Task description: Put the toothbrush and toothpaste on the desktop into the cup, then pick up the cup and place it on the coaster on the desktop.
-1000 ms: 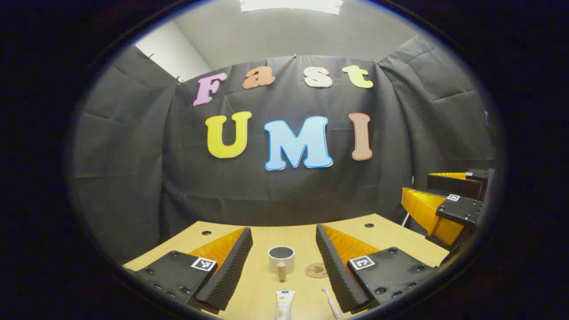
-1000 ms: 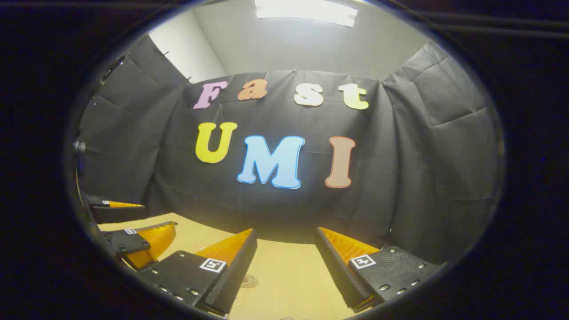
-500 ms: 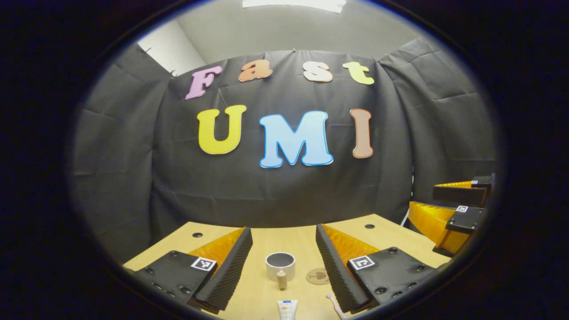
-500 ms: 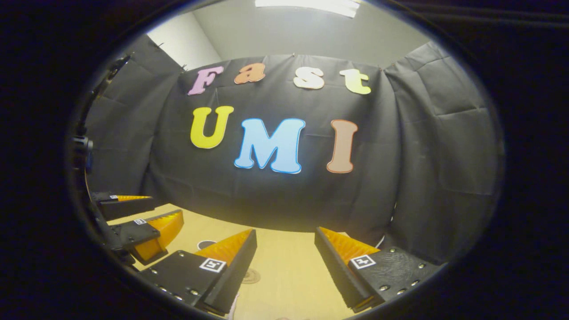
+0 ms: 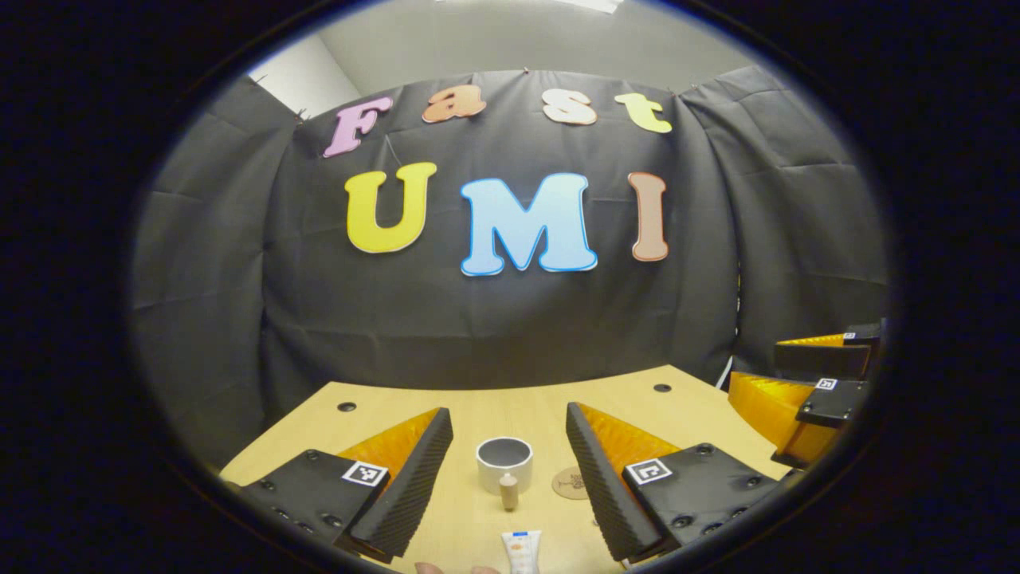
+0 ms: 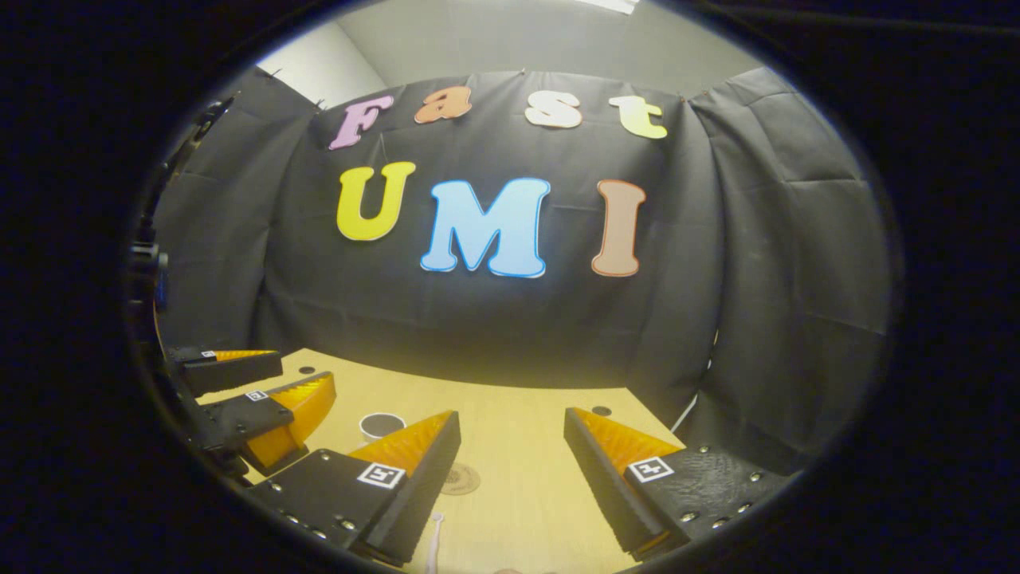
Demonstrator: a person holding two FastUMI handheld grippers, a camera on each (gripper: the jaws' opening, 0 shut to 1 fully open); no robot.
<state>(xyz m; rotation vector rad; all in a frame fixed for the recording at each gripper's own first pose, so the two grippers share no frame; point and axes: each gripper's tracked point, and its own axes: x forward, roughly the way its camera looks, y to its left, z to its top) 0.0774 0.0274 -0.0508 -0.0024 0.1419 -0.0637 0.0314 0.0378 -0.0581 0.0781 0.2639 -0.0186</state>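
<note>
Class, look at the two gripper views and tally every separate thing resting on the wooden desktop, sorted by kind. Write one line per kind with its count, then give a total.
Cup: 1
Coaster: 1
Toothpaste tube: 1
Toothbrush: 1
Small wooden peg-like piece in front of the cup: 1
Total: 5

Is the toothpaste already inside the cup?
No, the toothpaste lies flat on the desktop, in front of the cup.

cup (image 5: 504,463) on desk (image 5: 382,410), coaster (image 5: 570,483) right, toothpaste (image 5: 521,552) in front
</note>
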